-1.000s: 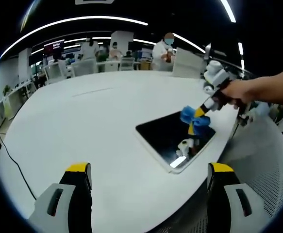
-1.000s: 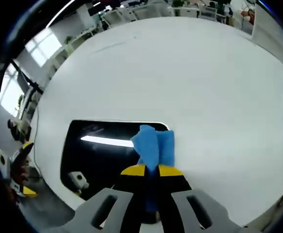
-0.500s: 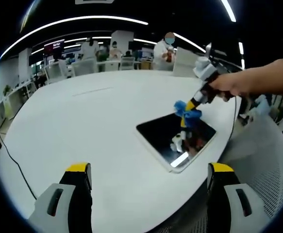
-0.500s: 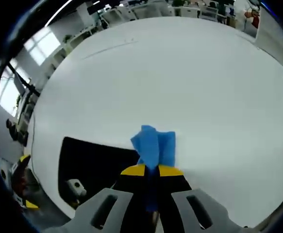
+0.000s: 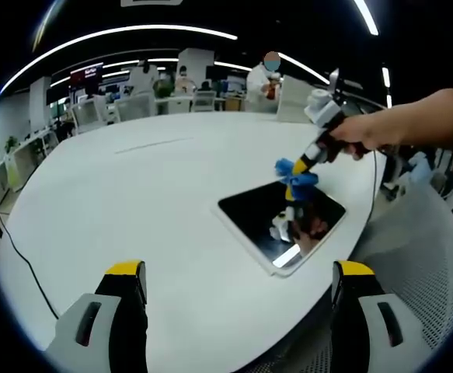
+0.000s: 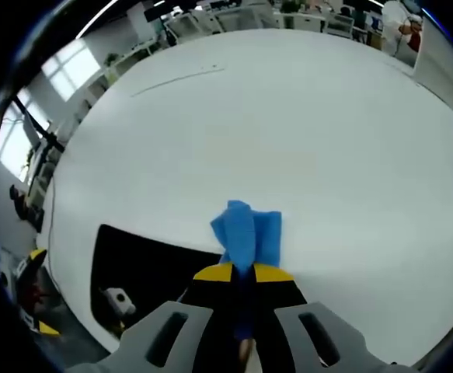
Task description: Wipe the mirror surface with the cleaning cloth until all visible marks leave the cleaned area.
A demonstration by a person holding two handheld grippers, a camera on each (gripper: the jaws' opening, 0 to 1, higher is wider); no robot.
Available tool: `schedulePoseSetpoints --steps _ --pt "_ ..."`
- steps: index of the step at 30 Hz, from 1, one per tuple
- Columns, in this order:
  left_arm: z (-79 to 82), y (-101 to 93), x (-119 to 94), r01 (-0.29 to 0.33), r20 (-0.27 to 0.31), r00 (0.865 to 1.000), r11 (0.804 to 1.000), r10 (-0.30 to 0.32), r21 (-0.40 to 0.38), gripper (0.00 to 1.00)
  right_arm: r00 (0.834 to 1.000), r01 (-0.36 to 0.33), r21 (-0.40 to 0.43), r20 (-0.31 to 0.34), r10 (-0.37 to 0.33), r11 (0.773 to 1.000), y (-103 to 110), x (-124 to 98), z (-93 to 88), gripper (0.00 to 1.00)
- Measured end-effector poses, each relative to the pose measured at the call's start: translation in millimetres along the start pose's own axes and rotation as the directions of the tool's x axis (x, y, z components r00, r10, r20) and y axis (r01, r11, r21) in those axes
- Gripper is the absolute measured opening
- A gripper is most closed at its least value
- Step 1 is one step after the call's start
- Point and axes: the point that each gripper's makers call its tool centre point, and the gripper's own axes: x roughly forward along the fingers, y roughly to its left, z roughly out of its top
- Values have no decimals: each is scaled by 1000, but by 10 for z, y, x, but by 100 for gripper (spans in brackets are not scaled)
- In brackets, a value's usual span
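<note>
Right gripper view: the right hand-held gripper [image 6: 243,273] has its yellow-tipped jaws pinched tight on the blue cleaning cloth [image 6: 247,236], a folded tuft standing out just beyond the tips so there is fabric, not metal, to meet the glass. The mirror [image 6: 144,268] lies flat on the white bench [image 6: 288,124], down and to the left of those jaws, with the cloth at its far edge, and I cannot tell whether it touches the glass. In the left gripper view the left hand-held gripper [image 5: 242,273] sits spread wide and holds nothing, hanging near the bench edge, well apart from the mirror, which lies ahead and right of it, likely parked to keep the scene in sight. The mirror reads dark and glossy in a pale frame, reflecting a ceiling light strip; any marks are too small to make out.
</note>
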Motion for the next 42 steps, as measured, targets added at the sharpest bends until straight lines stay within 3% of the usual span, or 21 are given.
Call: schedulePoseSetpoints --steps 8,15,23,42 --pt "-11 -16 6 5 -8 1000 1000 -5 8 100 1000 2 -18 6 -2 1000 -177 -176 18 2" --pt "-16 -23 6 8 -11 1000 1000 -7 13 100 999 45 -7 25 -45 999 -567 -415 85 2" --pt "-19 -33 4 9 -13 1000 1000 -9 17 100 995 94 0 21 -94 996 -962 -628 44 3" --pt "-35 -30 8 6 -23 1000 1000 -6 30 100 992 117 26 -49 -115 993 -1115 -339 -358 3"
